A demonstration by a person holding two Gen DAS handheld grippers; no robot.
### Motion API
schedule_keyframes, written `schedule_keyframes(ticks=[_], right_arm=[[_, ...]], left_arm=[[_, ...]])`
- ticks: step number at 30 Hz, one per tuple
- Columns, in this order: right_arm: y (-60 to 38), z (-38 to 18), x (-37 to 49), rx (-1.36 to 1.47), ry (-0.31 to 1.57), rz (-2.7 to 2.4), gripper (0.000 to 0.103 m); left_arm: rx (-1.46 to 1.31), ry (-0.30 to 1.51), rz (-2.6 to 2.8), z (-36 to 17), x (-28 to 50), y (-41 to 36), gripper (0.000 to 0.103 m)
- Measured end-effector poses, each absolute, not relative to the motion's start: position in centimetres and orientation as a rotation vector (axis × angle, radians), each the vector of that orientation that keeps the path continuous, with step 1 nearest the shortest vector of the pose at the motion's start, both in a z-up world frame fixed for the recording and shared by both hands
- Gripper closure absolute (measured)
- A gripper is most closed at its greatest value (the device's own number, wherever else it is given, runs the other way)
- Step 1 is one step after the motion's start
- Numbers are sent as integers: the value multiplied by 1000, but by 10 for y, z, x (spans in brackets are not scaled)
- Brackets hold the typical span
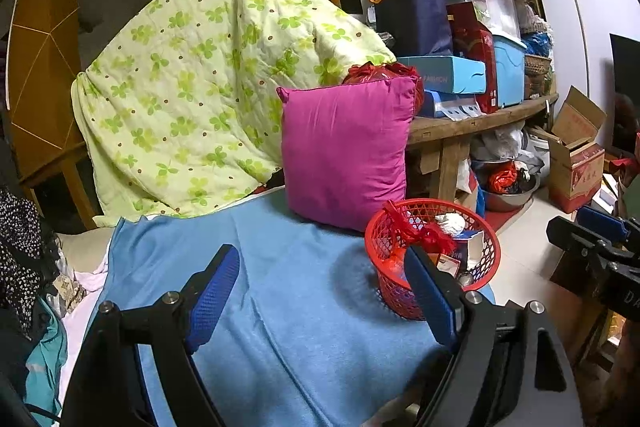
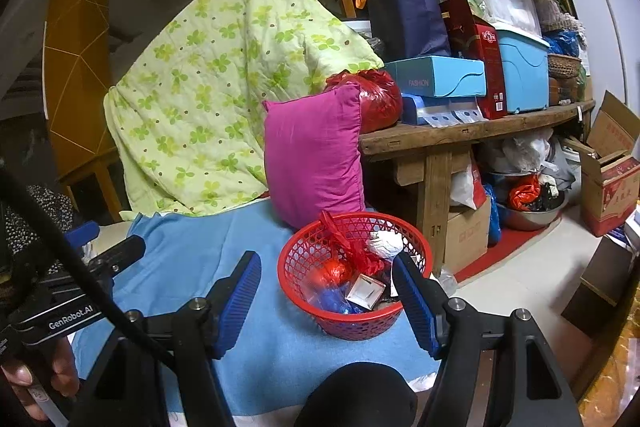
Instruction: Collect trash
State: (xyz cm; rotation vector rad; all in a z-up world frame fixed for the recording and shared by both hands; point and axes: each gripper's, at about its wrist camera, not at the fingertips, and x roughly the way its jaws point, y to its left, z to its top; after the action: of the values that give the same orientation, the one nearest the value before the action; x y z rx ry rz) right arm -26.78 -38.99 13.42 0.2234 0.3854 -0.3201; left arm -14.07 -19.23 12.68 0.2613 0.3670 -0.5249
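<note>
A red mesh basket (image 2: 418, 247) stands on the blue cloth (image 2: 180, 267). It holds a knotted red plastic bag (image 2: 340, 261), a crumpled white paper (image 2: 386, 241), a small box (image 2: 366, 291) and a blue wrapper (image 2: 334, 301). My right gripper (image 2: 326, 289) is open just short of the basket, with nothing pressed between its blue pads. In the left wrist view the basket (image 1: 432, 205) is at the right. My left gripper (image 1: 322, 291) is open and empty over the cloth beside it. Its right finger overlaps the basket's near side.
A magenta pillow (image 2: 312, 155) leans behind the basket against a green clover quilt (image 2: 208, 87). A wooden table (image 2: 460, 135) at the right carries boxes and bins. Under it are a steel basin (image 2: 532, 215) and a cardboard box (image 2: 608, 187). Clothes (image 1: 24, 247) are piled at the left.
</note>
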Motion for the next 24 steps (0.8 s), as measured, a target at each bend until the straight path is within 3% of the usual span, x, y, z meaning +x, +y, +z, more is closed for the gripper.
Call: schedule_keyframes(ticks=[24], right_arm=[[-386,126,-260,235,401,-308,32]], left_arm=[[254,361,-452,125,-138,-185,18]])
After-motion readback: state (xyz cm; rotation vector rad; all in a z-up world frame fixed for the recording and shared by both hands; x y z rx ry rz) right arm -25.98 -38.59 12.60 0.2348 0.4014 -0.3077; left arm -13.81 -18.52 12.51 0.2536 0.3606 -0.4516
